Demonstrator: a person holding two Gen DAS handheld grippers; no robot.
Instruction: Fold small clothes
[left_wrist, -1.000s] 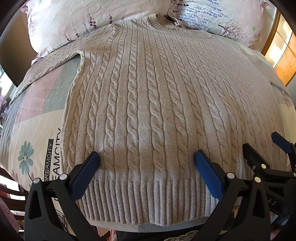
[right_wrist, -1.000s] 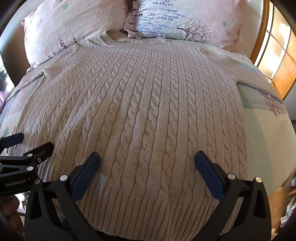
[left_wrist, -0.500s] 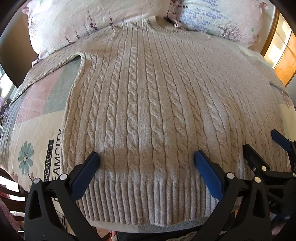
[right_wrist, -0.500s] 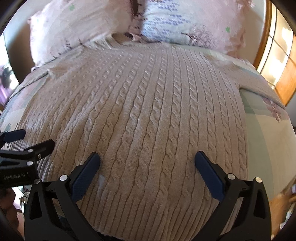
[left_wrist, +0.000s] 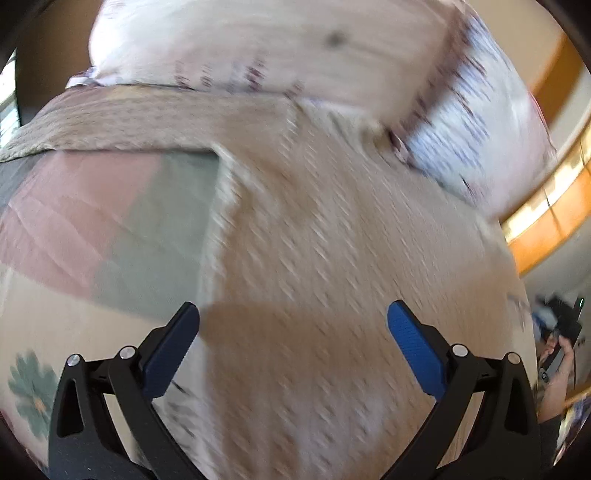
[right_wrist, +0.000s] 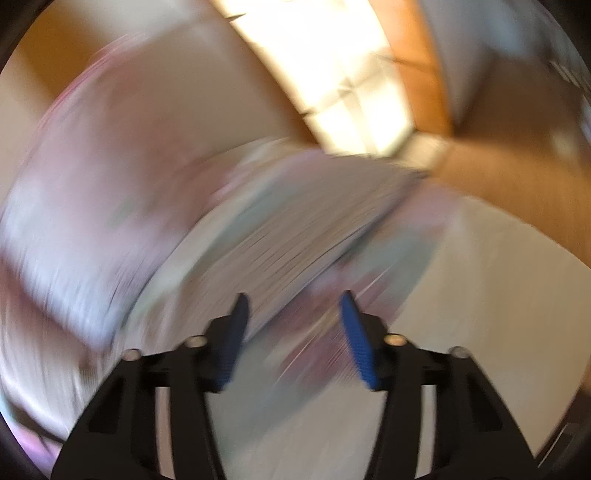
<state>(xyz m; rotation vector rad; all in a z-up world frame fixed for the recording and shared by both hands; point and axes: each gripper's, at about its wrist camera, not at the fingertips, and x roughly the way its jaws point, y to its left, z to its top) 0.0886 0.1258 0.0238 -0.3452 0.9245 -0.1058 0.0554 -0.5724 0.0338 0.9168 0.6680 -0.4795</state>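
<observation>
Both views are smeared with blur. In the left wrist view the beige knit sweater (left_wrist: 325, 258) lies flat on the bed (left_wrist: 110, 229), its body filling the centre and one sleeve (left_wrist: 122, 118) stretching toward 10 o'clock below the pillows (left_wrist: 295, 48). The left gripper (left_wrist: 293, 321) has its fingers spread wide over the sweater, holding nothing. In the right wrist view the right gripper (right_wrist: 293, 314) has its fingers partly apart, nothing between them; a pale ribbed stretch at 12 o'clock is too blurred to identify
</observation>
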